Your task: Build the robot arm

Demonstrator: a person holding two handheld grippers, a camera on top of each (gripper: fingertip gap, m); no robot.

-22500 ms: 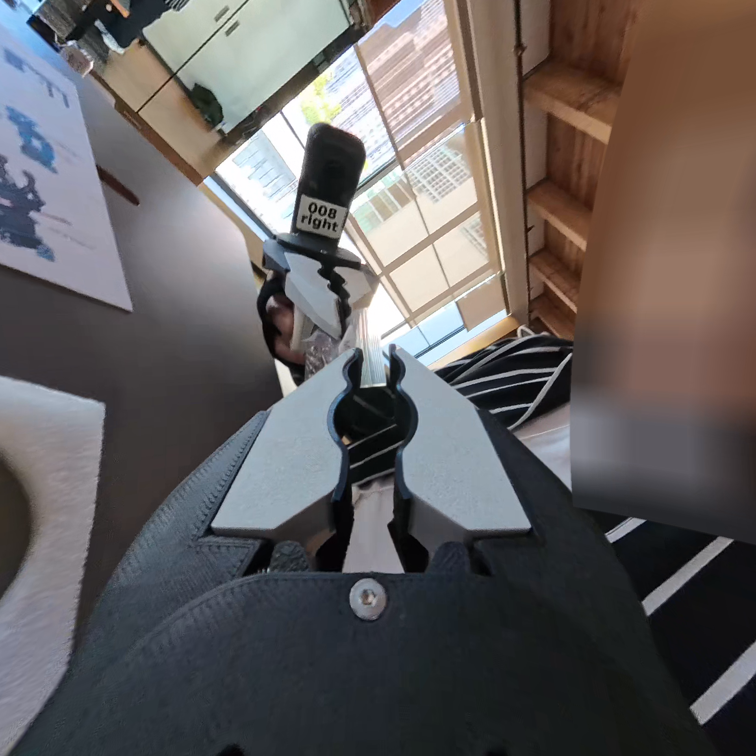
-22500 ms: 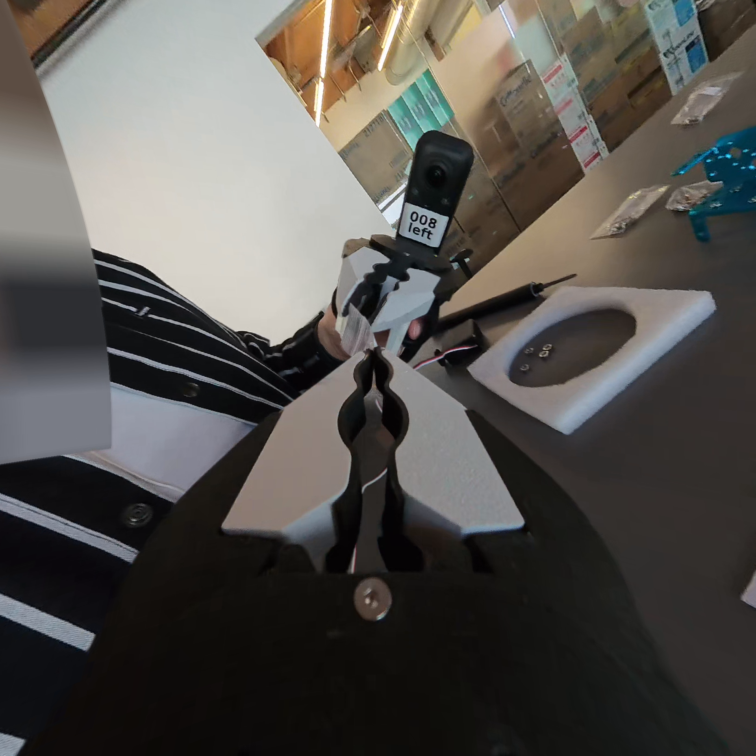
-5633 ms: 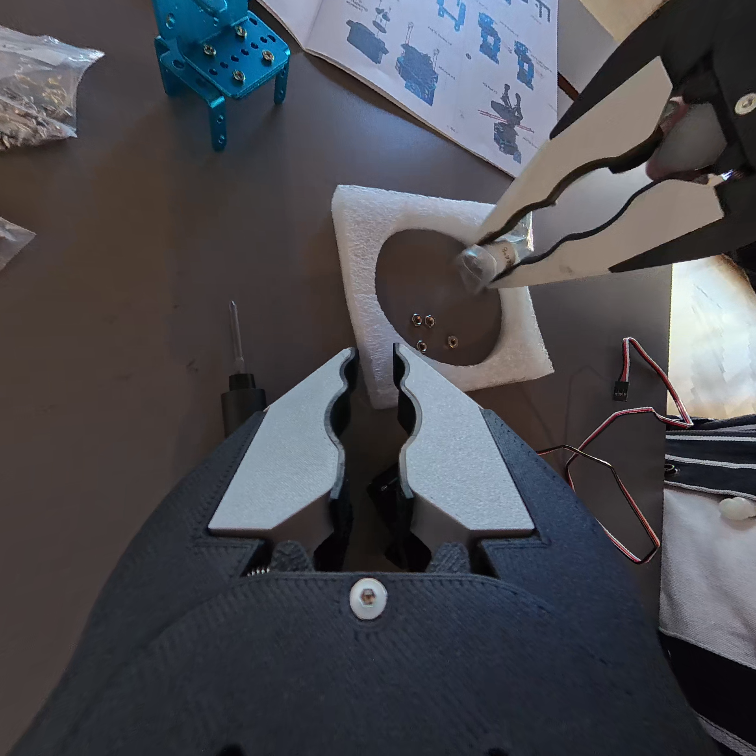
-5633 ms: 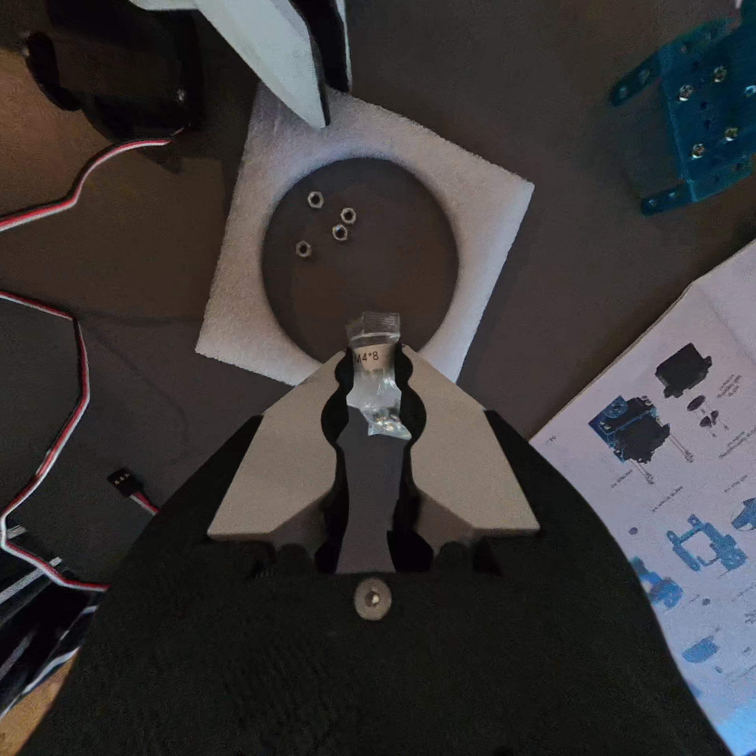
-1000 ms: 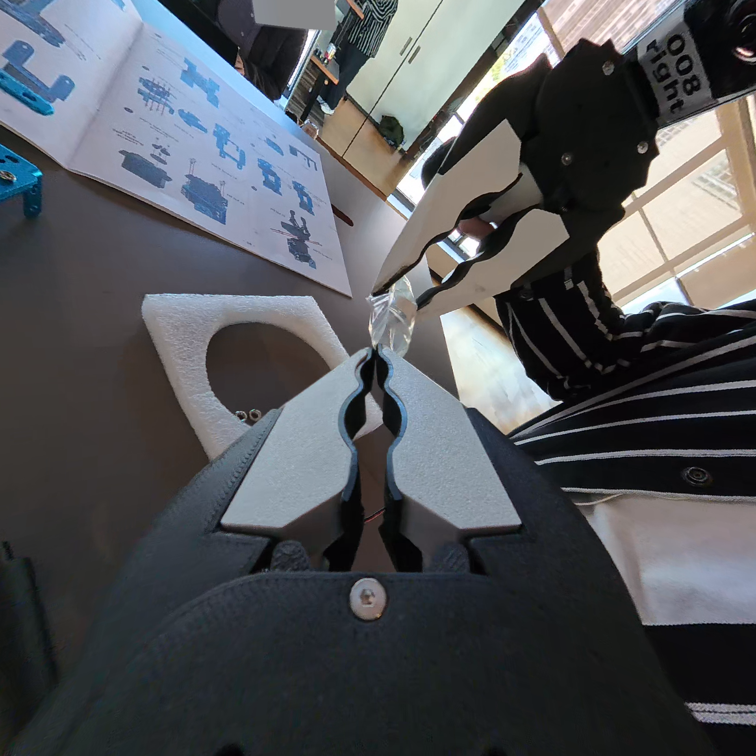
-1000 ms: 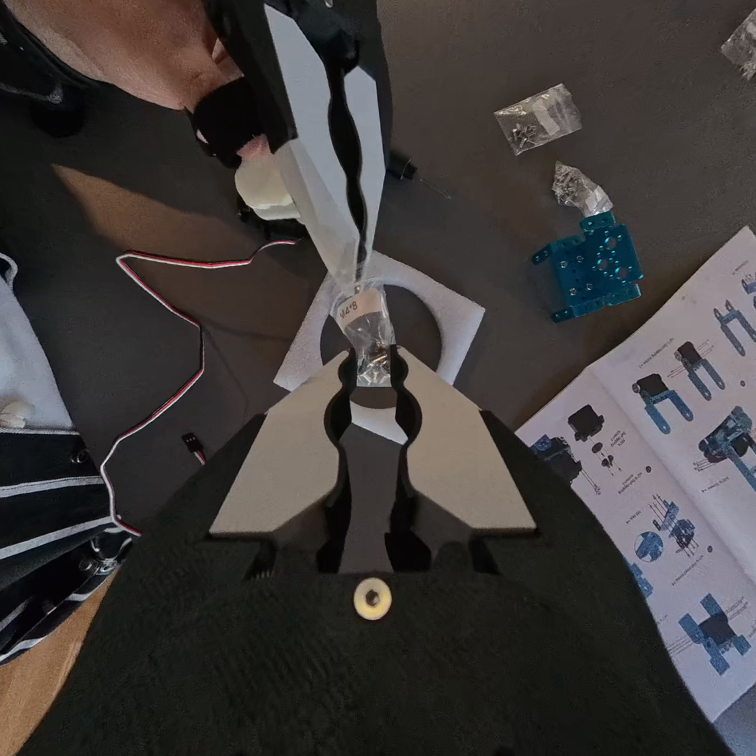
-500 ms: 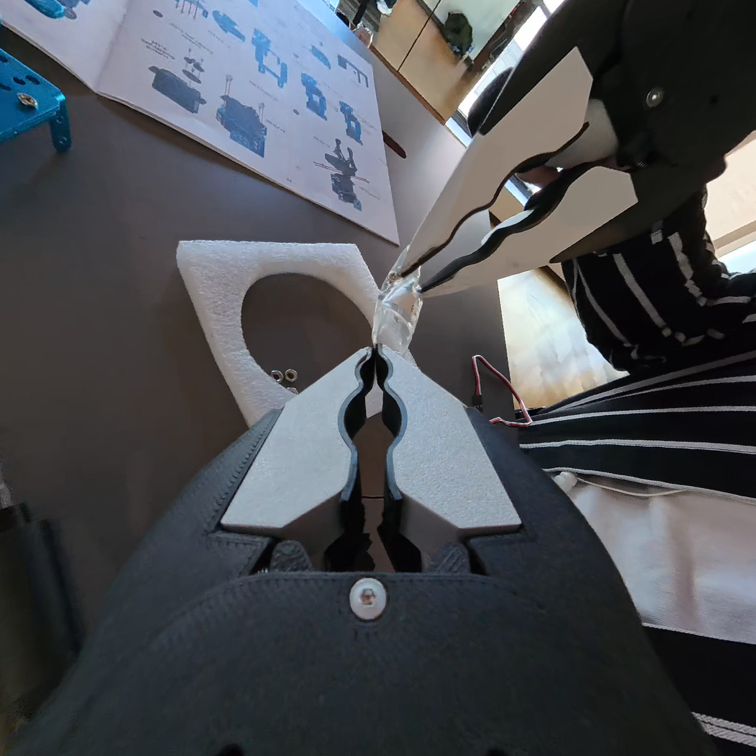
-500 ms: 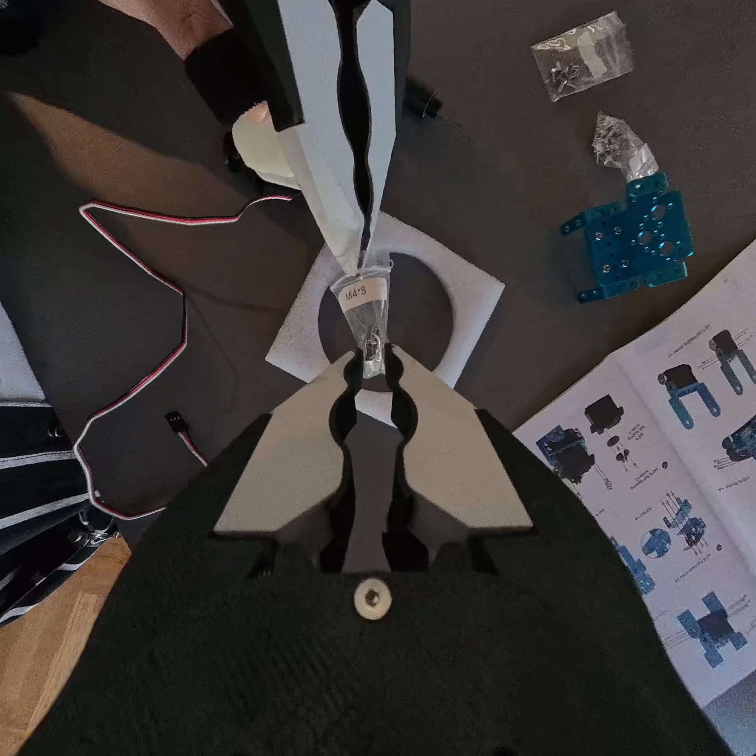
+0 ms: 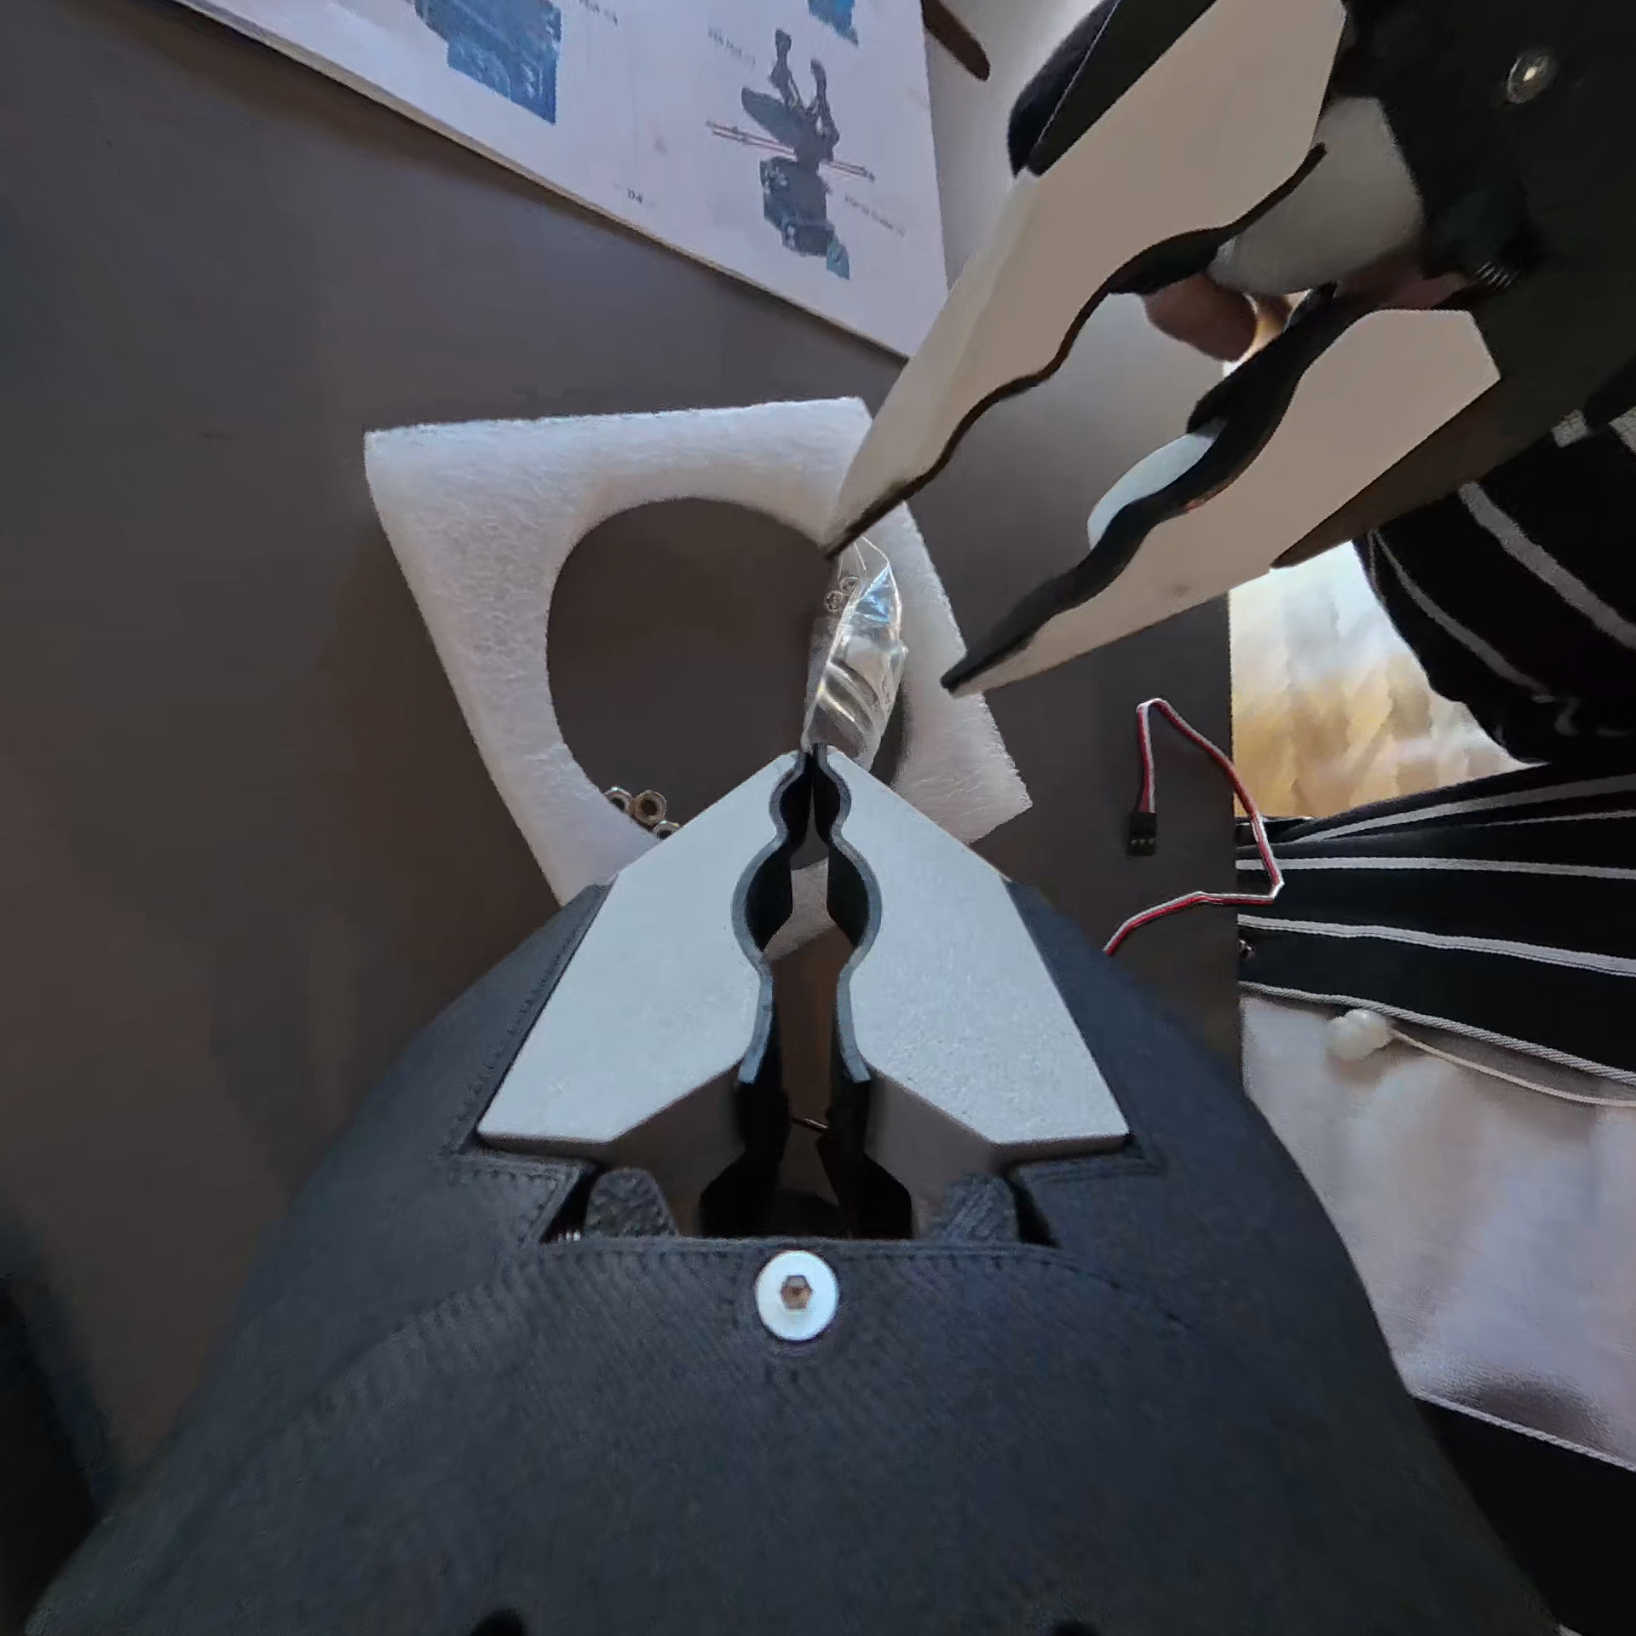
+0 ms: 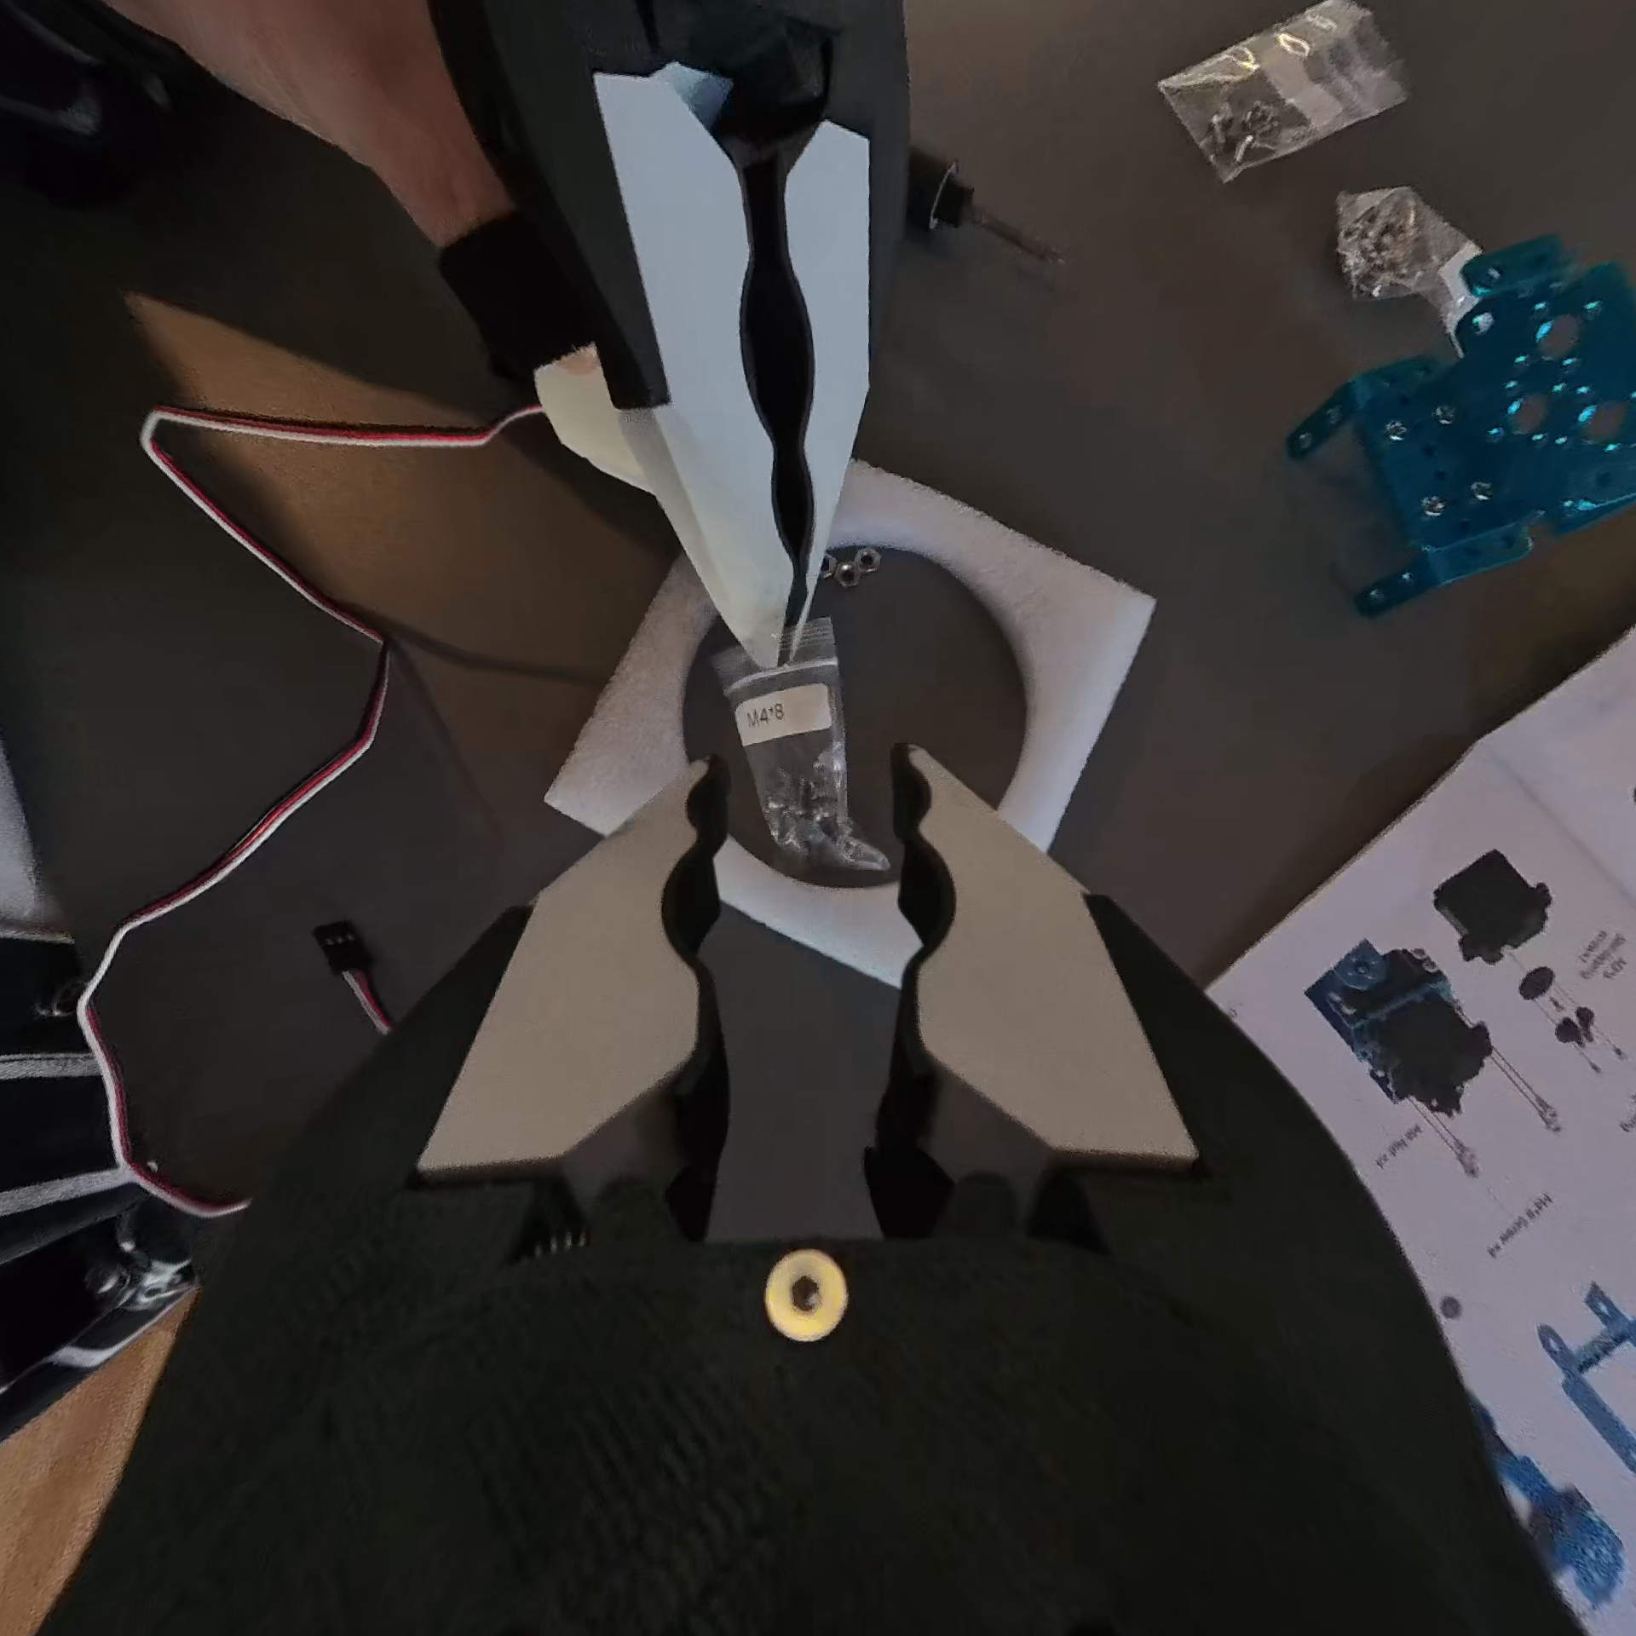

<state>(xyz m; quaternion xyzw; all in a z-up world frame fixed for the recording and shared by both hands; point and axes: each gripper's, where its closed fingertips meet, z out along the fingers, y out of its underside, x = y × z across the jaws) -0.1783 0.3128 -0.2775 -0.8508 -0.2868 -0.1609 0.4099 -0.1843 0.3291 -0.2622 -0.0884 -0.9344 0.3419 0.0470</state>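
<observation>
A small clear bag of screws [image 10: 801,779] with a white label hangs from my left gripper [image 9: 813,757], which is shut on the bag's top edge. The left gripper also shows in the right wrist view [image 10: 786,639]. My right gripper [image 10: 806,760] is open, its fingers on either side of the bag's lower end without touching it. In the left wrist view the bag [image 9: 854,651] hangs between the right gripper's [image 9: 890,615] spread fingers. The bag is above the round hole of a white foam pad [image 10: 1062,637], which holds several small nuts [image 10: 850,567].
On the dark table are a blue metal bracket [image 10: 1505,425], two more bags of hardware [image 10: 1284,88] [image 10: 1390,239], a screwdriver [image 10: 974,212], an open instruction sheet [image 10: 1416,1062] and a red, white and black servo wire [image 10: 266,549]. A person's striped sleeve [image 9: 1461,912] is at the right. My left and right fingertips are right by each other. It is some 15 cm from my right tips to the blue metal bracket [image 10: 1505,425].
My right gripper has opened and let go of the bag's lower end. The left gripper stays shut on the top, and the bag now hangs lower over the foam pad's hole.
</observation>
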